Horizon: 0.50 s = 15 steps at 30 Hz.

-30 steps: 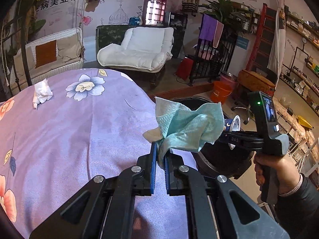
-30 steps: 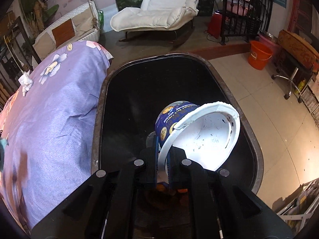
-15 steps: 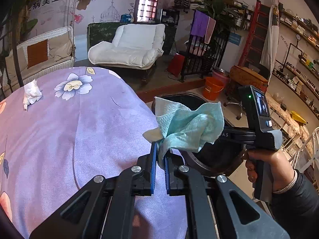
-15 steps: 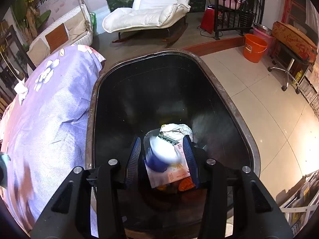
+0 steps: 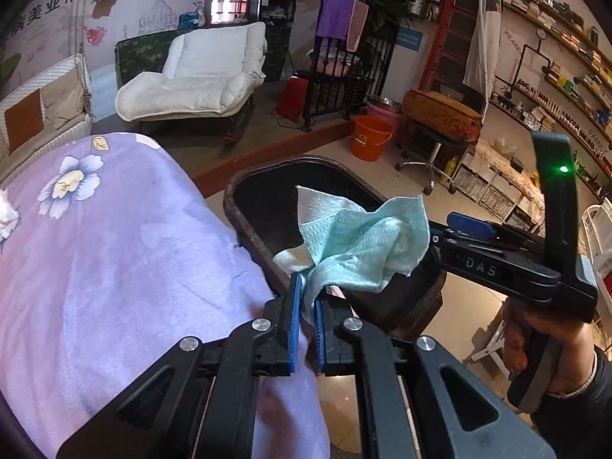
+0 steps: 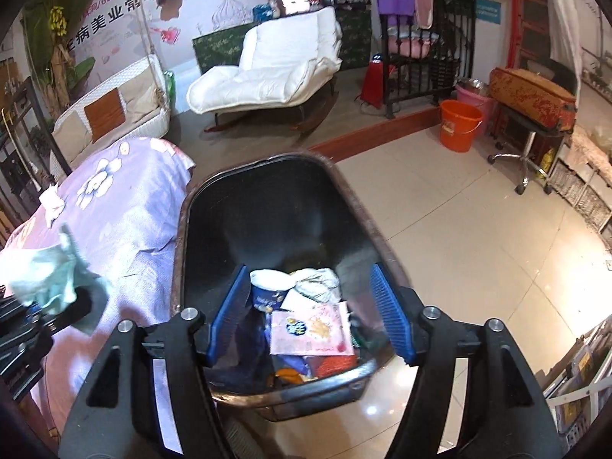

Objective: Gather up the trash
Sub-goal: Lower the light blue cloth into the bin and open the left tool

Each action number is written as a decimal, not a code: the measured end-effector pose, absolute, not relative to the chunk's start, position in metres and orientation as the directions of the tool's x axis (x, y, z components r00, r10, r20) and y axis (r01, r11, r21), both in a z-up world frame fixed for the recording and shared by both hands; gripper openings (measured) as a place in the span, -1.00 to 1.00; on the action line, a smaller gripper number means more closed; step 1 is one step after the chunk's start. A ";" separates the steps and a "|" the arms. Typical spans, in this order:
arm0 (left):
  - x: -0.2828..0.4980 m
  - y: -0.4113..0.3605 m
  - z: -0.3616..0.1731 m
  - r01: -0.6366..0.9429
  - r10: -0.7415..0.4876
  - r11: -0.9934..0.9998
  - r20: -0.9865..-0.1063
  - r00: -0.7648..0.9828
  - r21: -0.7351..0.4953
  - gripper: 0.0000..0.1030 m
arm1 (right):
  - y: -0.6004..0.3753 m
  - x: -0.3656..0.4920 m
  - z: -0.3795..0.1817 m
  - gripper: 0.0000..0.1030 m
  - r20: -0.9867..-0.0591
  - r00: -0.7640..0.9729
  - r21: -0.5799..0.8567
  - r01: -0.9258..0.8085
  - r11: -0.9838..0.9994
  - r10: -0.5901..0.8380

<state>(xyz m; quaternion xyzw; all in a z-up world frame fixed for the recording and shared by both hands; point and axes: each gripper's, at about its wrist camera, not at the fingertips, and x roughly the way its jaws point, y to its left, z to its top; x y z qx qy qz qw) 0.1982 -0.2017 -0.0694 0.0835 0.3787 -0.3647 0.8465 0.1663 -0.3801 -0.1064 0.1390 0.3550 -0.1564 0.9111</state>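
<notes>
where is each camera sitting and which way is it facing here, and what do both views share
Left wrist: on the left gripper, angled down over the purple floral cloth; its shut jaws pinch a teal paper towel; the person's hand holds the right gripper.
Right wrist: on the right gripper, facing down into the black trash bin; its opening jaws hold nothing above the blue paper cup.
Shared: bin, cloth, towel, white lounge chair, orange bucket.

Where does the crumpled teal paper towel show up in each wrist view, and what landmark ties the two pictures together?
Left wrist view: the teal paper towel sits centre frame, pinched in the left gripper.
Right wrist view: the same towel appears at the far left edge, blurred, over the purple cloth.
Shared landmark: the black trash bin, beside the purple floral cloth.
</notes>
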 end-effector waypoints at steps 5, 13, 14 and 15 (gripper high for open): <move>0.206 -0.236 -0.077 0.713 -0.563 0.686 -0.728 0.391 -0.147 -0.84 | -0.394 0.150 -0.096 0.34 -0.675 0.704 0.144 0.422 0.895 -0.223; 0.213 -0.275 -0.093 0.738 -0.539 0.661 -0.770 0.341 -0.136 -0.84 | -0.413 0.132 -0.085 0.38 -0.649 0.712 0.156 0.468 0.870 -0.267; 0.214 -0.279 -0.094 0.741 -0.536 0.659 -0.774 0.338 -0.133 -0.84 | -0.415 0.130 -0.085 0.38 -0.646 0.714 0.159 0.473 0.867 -0.271; 0.215 -0.281 -0.096 0.742 -0.535 0.657 -0.777 0.332 -0.135 -0.84 | -0.417 0.129 -0.084 0.39 -0.644 0.714 0.161 0.477 0.864 -0.274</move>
